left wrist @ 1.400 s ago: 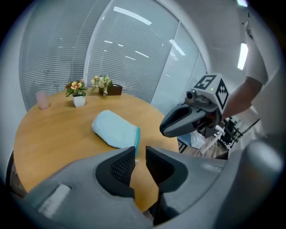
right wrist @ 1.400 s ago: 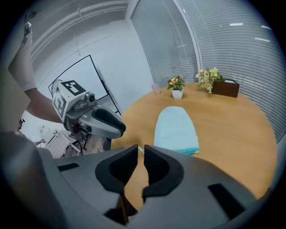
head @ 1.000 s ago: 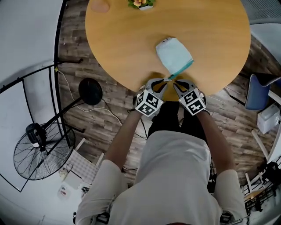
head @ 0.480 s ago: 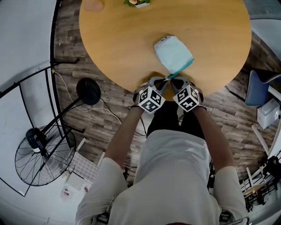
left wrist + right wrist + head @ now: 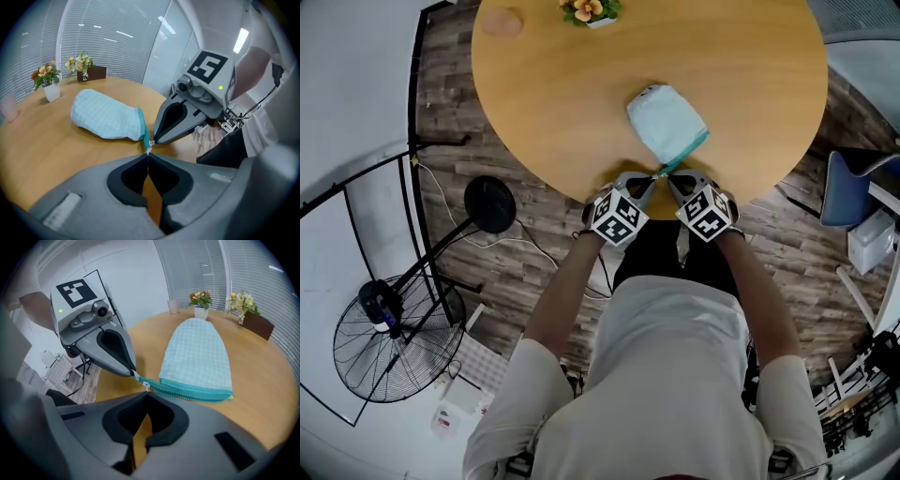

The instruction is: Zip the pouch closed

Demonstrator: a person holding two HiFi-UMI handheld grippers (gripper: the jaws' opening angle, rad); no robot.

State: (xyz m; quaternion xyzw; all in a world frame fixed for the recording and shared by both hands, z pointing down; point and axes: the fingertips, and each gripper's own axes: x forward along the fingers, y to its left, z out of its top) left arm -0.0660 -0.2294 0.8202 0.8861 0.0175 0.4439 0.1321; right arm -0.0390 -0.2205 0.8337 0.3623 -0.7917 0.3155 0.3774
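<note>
A light-blue checked fabric pouch lay flat on a round wooden table, close to the table's near edge and a little right of its middle. The pouch's rounded end pointed toward the table's centre. Its teal zipper ran along the end that faced the table's near edge.

Both grey hand-held grippers met tip to tip over the table's near edge, at the left end of the zipper. The left gripper had its jaws pressed together, pinching the pale tail of the zipper tape where it stuck out past the pouch. The right gripper also had its jaws pressed together, nipping the small metal zipper pull just beside the left gripper's tip. Whether the zipper teeth were joined or parted could not be made out.

A white pot of orange and yellow flowers stood at the table's far edge. A black floor fan stood on the wood-plank floor well to the left of the table
</note>
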